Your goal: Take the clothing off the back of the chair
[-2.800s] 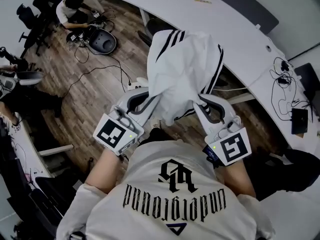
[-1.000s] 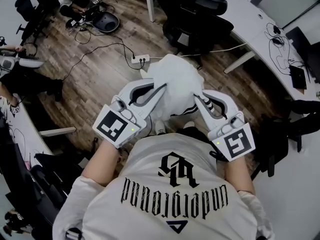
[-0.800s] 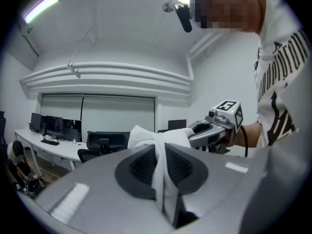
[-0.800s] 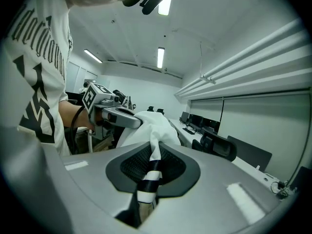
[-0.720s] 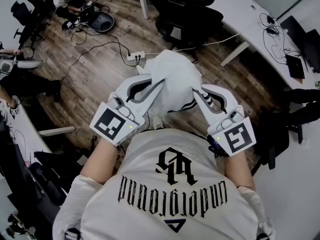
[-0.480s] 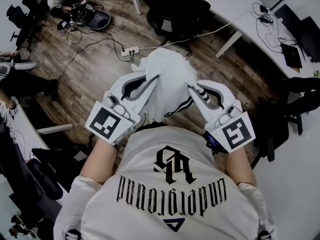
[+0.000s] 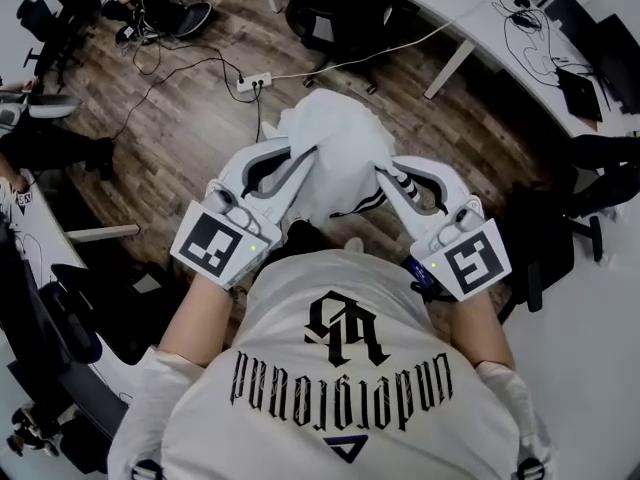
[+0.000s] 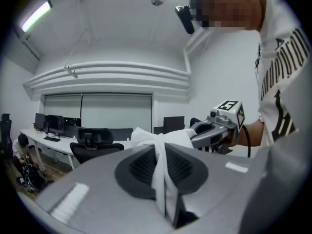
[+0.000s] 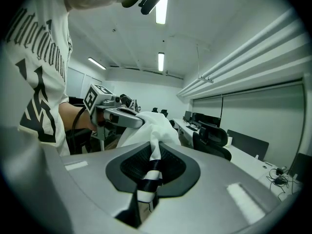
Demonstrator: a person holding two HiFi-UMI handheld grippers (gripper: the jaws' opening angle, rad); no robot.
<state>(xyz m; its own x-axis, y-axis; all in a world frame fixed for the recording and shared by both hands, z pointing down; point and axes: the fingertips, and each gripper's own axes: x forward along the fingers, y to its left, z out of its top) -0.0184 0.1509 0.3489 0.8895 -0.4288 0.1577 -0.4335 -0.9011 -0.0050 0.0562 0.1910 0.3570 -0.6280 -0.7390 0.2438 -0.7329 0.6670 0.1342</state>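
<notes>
Gripping the bunched white clothing [image 7: 338, 133] are the left hand-held gripper [image 7: 303, 160] and right hand-held gripper [image 7: 386, 175].

We see the clothing [image 7: 335, 148] is soft white cloth, matt and crumpled, with dark stripes. The left gripper [image 7: 303, 165] and right gripper [image 7: 388, 178] look like smooth grey plastic, with bumpy black pads [image 8: 141, 167]. At eleven o'clock the floor [image 7: 180, 118] is brown wood planks.

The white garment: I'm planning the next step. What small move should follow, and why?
Probably carry it to a set-down spot, grips closed: the left gripper and right gripper each pinch the white garment, which hangs bunched between them over the floor, clear of the black chair.
</notes>
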